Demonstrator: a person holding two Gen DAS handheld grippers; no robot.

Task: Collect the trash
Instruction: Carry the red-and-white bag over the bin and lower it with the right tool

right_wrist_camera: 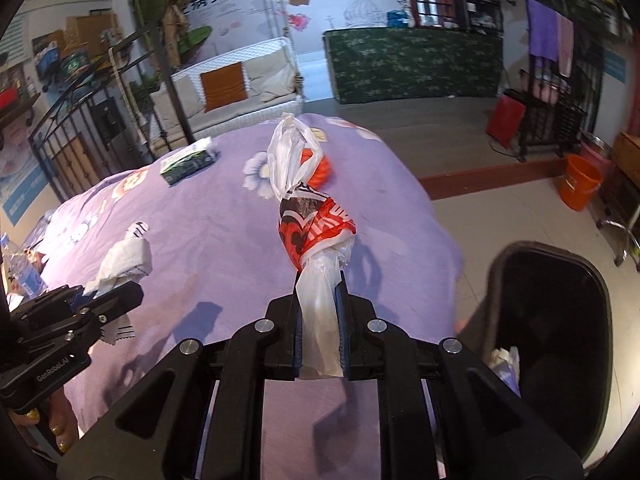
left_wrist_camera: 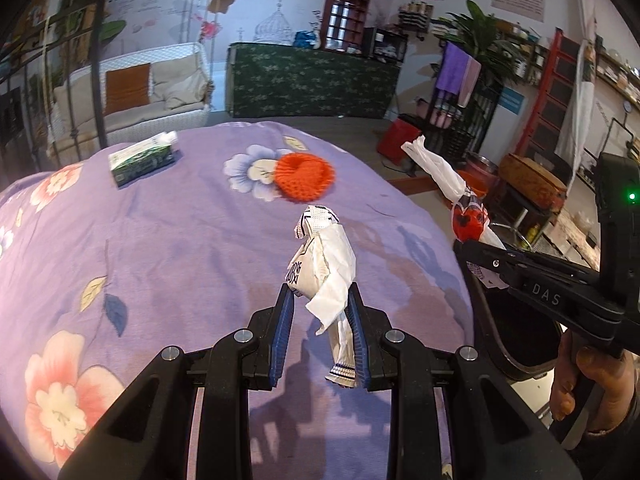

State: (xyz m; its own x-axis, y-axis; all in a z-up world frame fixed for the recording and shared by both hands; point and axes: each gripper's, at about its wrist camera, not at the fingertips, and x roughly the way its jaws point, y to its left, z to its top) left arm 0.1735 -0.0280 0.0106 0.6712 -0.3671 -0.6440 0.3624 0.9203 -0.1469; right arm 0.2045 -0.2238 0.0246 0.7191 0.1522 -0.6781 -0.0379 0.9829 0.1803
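Note:
My left gripper (left_wrist_camera: 320, 300) is shut on a white snack wrapper with a tissue (left_wrist_camera: 324, 264) and holds it above the purple flowered bedspread (left_wrist_camera: 160, 240). It also shows in the right wrist view (right_wrist_camera: 124, 260). My right gripper (right_wrist_camera: 320, 284) is shut on a bundle of white plastic bag and red wrapper (right_wrist_camera: 312, 224), lifted above the bedspread (right_wrist_camera: 208, 240); the bundle shows at the right in the left wrist view (left_wrist_camera: 464, 208). A black trash bin (right_wrist_camera: 552, 320) stands on the floor right of the bed, with some trash (right_wrist_camera: 506, 364) inside.
A green tissue pack (left_wrist_camera: 142, 158) and an orange crocheted piece (left_wrist_camera: 304, 176) lie on the bedspread farther back. An orange bucket (right_wrist_camera: 580, 184) stands on the floor at the right. A water bottle (right_wrist_camera: 24, 272) is at the left edge.

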